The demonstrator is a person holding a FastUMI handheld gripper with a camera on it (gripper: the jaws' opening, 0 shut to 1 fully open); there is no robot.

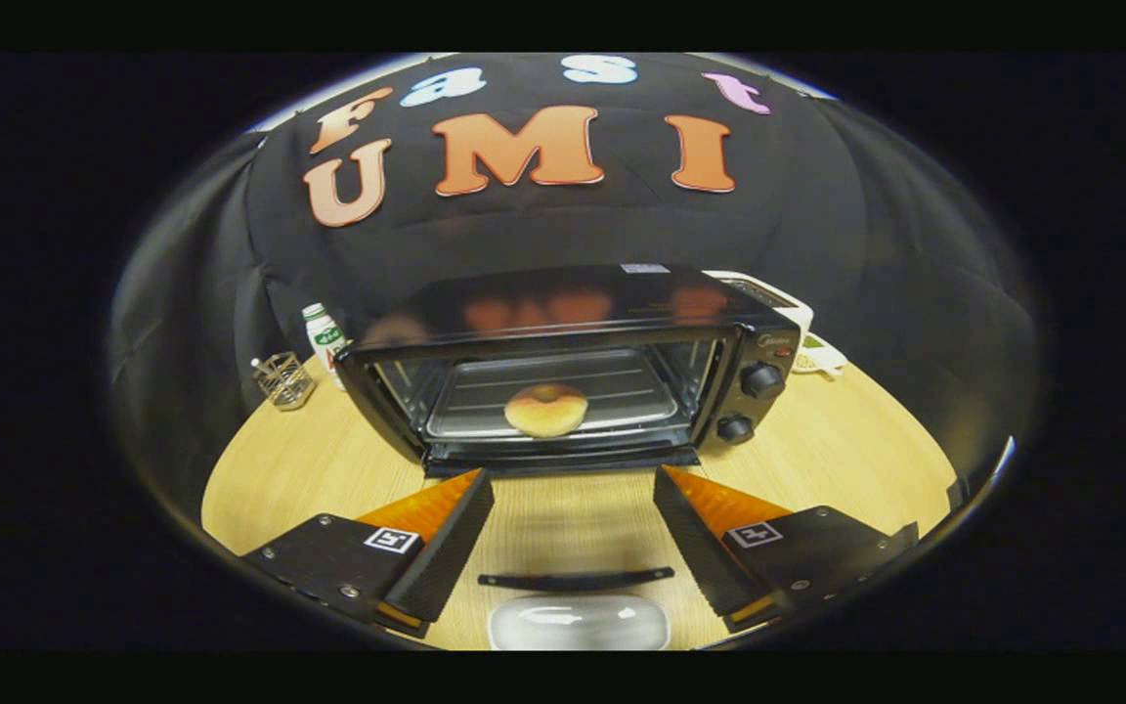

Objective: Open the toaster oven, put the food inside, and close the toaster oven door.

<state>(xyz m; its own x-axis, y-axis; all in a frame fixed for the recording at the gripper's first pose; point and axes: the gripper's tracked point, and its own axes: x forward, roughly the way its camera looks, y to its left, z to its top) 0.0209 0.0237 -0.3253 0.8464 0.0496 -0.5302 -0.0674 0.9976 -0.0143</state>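
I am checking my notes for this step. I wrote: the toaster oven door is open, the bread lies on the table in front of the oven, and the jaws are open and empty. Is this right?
Not quite. The bread lies inside the toaster oven, on its tray, not on the table. The gripper view shows it beyond the lowered door. The rest holds: the door is open, and the gripper has its jaws open and empty.

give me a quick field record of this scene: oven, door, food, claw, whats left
toaster oven: on the wooden table, cavity open
door: folded down flat, its handle between the claw fingers
food: round bun on the rack inside
claw: open, holding nothing, just ahead of the oven mouth
beside oven: bottle, wire holder
left to do: close the door
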